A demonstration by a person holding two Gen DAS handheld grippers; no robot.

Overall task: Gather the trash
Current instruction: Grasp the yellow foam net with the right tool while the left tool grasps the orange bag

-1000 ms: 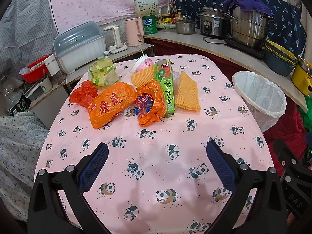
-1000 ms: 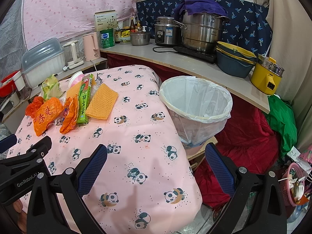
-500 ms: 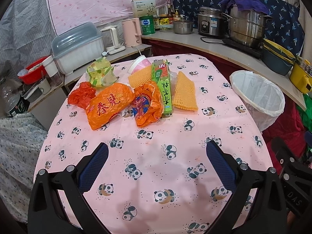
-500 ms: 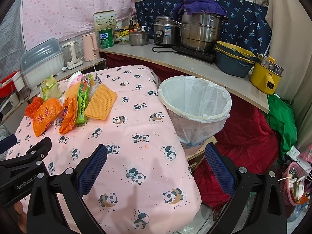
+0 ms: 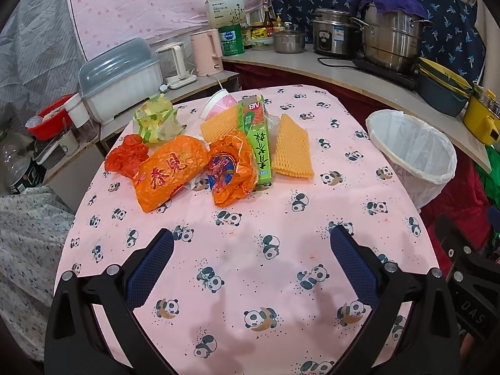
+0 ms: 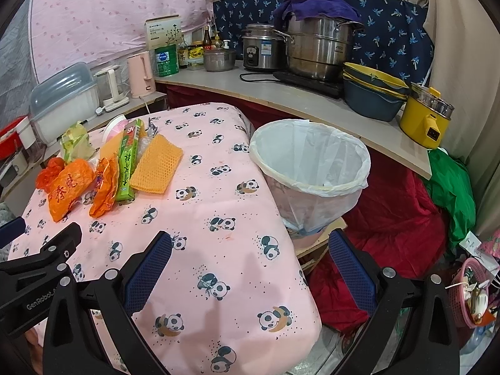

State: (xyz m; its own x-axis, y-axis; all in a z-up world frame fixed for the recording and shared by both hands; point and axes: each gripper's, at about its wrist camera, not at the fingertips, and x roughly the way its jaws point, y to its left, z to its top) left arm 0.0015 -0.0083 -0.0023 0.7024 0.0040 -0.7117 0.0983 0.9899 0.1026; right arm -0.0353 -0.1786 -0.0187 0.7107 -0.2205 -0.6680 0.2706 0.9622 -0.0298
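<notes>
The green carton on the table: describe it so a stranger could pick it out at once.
On the pink panda tablecloth, look at the pile of wrappers at the far end. The green carton lies lengthwise in the middle of it, between a crumpled orange bag on its left and a yellow foam net on its right. It is the only rigid, long box there, bright green with dark characters.
</notes>
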